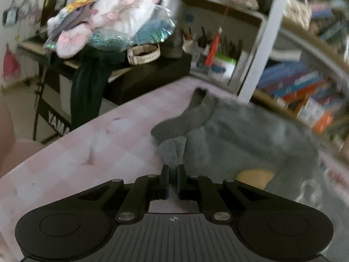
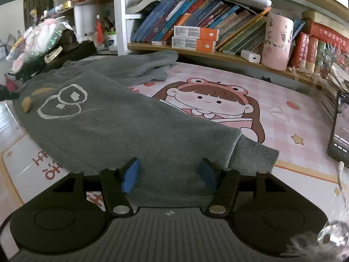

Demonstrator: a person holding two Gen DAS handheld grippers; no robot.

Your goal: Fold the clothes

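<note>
The left tongs (image 1: 173, 170) stand nearly closed, only a thin slit between their black fingers (image 1: 165, 178), hovering at the near hem of the grey fleece sweatshirt (image 1: 240, 135); whether a fold of cloth is pinched in that slit cannot be told. The right tongs (image 2: 170, 170) stand wide, their blue pads (image 2: 130, 175) set apart over the near edge of the same sweatshirt, not pressing on it, beside its ribbed grey cuff (image 2: 253, 156).

The sweatshirt lies spread across the left part of the counter (image 2: 294, 109), which is covered by a pink checked mat with a cartoon girl in a frog hat (image 2: 209, 100). A white outline print (image 2: 63, 100) faces up on the cloth. One sleeve (image 2: 139, 65) reaches toward the far edge of the counter.

At the right edge, a dark phone (image 2: 340, 126) leans upright. Beyond the far edge, a wooden shelf of leaning books (image 2: 196, 19) carries orange-and-white boxes (image 2: 194, 38) and a pink printed cylinder (image 2: 277, 41).
</note>
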